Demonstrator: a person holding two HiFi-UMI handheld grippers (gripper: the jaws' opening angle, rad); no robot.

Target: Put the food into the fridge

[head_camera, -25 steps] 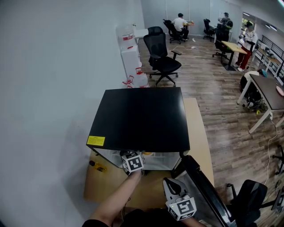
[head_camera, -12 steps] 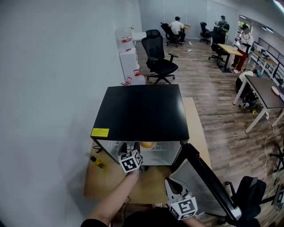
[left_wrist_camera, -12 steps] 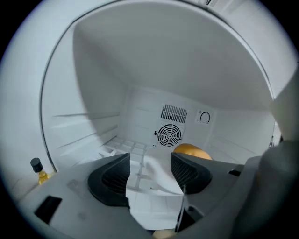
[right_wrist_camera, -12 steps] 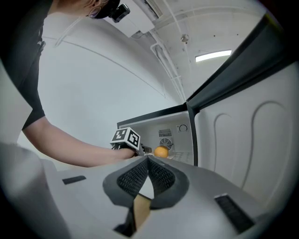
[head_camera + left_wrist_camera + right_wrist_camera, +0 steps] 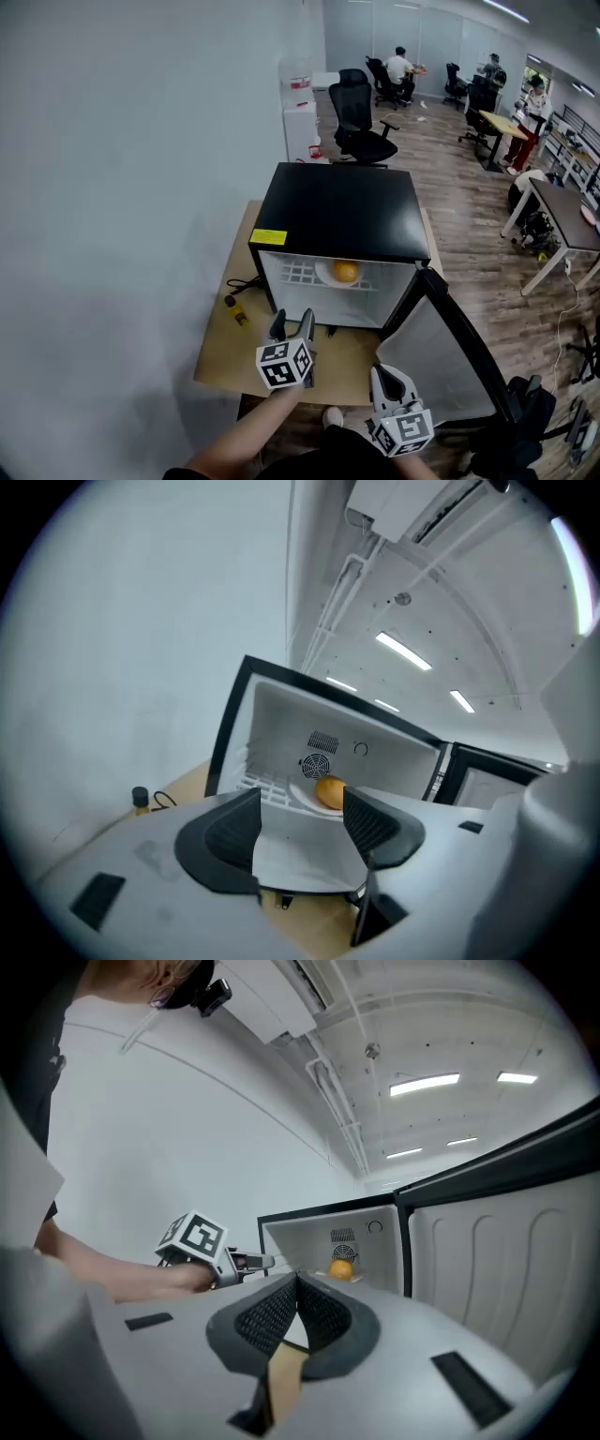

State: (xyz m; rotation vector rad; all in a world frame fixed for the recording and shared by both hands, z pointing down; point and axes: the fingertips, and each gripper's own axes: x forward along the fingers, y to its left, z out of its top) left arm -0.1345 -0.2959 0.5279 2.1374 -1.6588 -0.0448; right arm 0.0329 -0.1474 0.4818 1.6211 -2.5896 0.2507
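Note:
A black mini fridge point(image 5: 342, 211) stands on a wooden table point(image 5: 225, 349), its door point(image 5: 459, 339) swung open to the right. Inside, a round orange food point(image 5: 346, 271) lies on a white plate point(image 5: 323, 274) on the wire shelf; it also shows in the left gripper view point(image 5: 329, 792) and the right gripper view point(image 5: 342, 1268). My left gripper point(image 5: 292, 324) hovers over the table's front, well back from the opening. Its jaws point(image 5: 300, 799) have just been opening and are open with nothing between them. My right gripper point(image 5: 387, 373) sits lower right, near the door, its pads point(image 5: 297, 1279) shut on nothing.
A small yellow bottle point(image 5: 234, 312) with a dark cap and a black cable point(image 5: 242, 283) lie on the table left of the fridge. A white wall runs along the left. Office chairs point(image 5: 361, 127), desks and people fill the room behind.
My left gripper has come out of the fridge opening and back over the table's front, leaving the orange food on the plate inside. The right gripper has drawn back too.

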